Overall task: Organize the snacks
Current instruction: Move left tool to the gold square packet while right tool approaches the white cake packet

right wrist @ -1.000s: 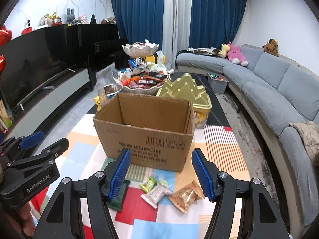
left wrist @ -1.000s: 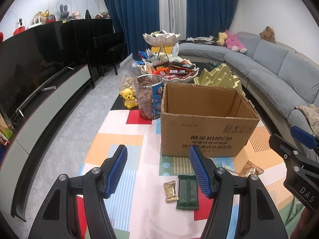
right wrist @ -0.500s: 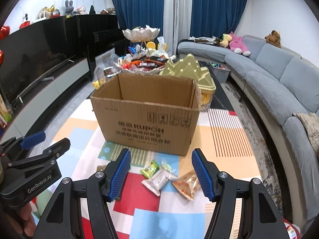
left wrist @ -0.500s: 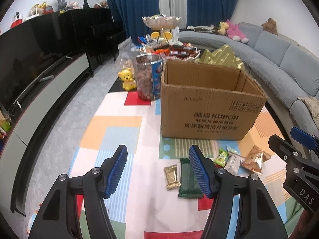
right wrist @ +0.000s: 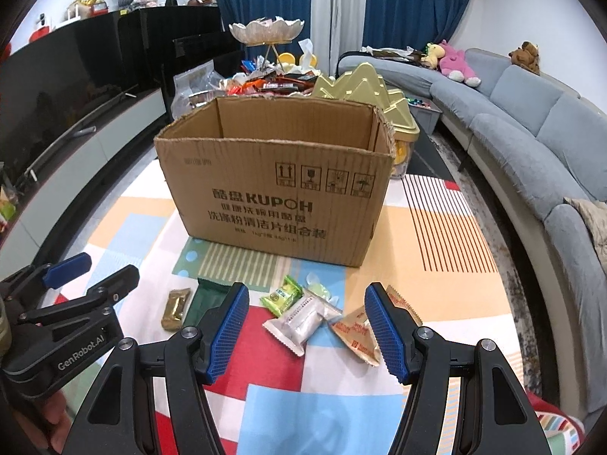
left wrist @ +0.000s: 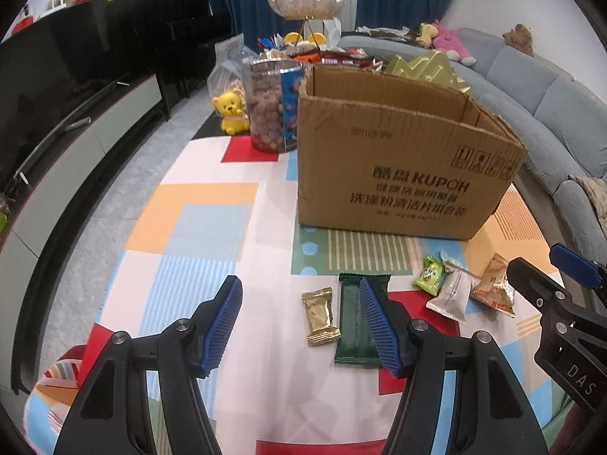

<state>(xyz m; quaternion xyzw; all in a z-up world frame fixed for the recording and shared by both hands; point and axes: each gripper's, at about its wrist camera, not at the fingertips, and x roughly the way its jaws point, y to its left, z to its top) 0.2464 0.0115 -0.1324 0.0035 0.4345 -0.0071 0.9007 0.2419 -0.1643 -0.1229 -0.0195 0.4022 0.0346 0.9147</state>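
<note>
Patchwork desk (left wrist: 197, 227) holds loose snacks before a cardboard box (right wrist: 273, 185); both grippers, left gripper (left wrist: 299, 326) and right gripper (right wrist: 307, 330), hover with fingers open and empty, next likely closing on a packet.

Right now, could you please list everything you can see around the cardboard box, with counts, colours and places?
cardboard box: 1, brown, open, mid-mat
gold wrapper: 1, leftmost snack
dark green bar: 1, beside it
light green sweet: 1, before box
white packet: 1, centre
orange packet: 1, rightmost
snack jar: 1, clear, left of box
bear figure: 1, yellow, by jar
sofa: 1, grey, right
left gripper: open, empty
right gripper: open, empty
</note>
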